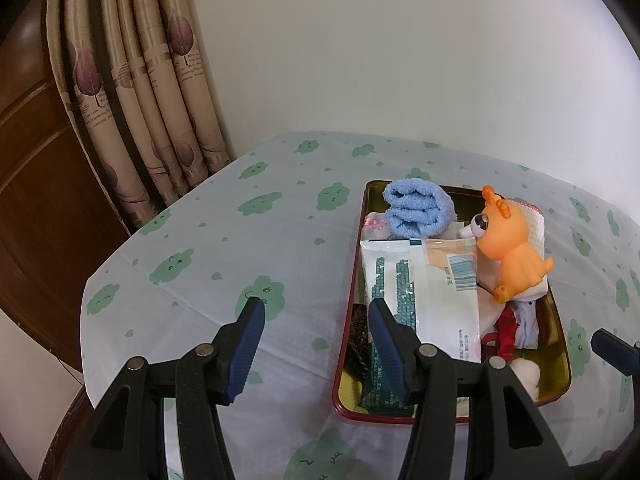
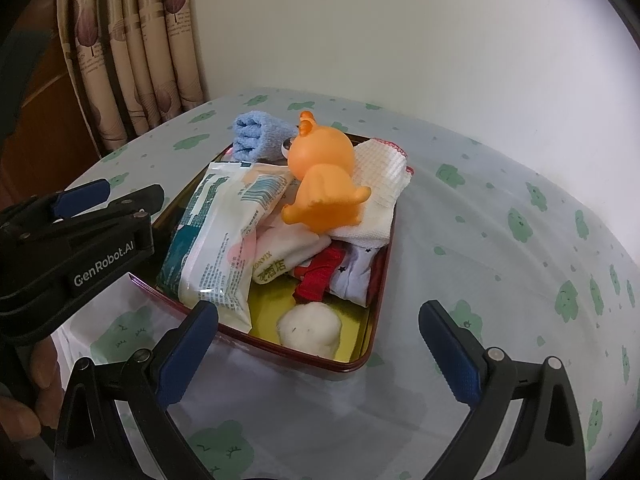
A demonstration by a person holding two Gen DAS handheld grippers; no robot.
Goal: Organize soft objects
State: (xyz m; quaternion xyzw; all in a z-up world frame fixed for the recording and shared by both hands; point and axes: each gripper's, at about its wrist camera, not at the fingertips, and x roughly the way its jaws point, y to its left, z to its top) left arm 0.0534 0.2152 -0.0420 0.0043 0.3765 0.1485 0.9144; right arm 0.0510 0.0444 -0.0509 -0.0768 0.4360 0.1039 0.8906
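A red-rimmed tin tray holds a rolled blue towel, an orange rubber toy, a white tissue pack, a white waffle cloth, red and white small garments and a white fluffy ball. My left gripper is open and empty at the tray's left edge; it shows in the right wrist view. My right gripper is open and empty, just before the tray's near end.
The table has a pale cloth with green cloud prints. A patterned curtain and a dark wooden door stand at the left. A plain wall is behind.
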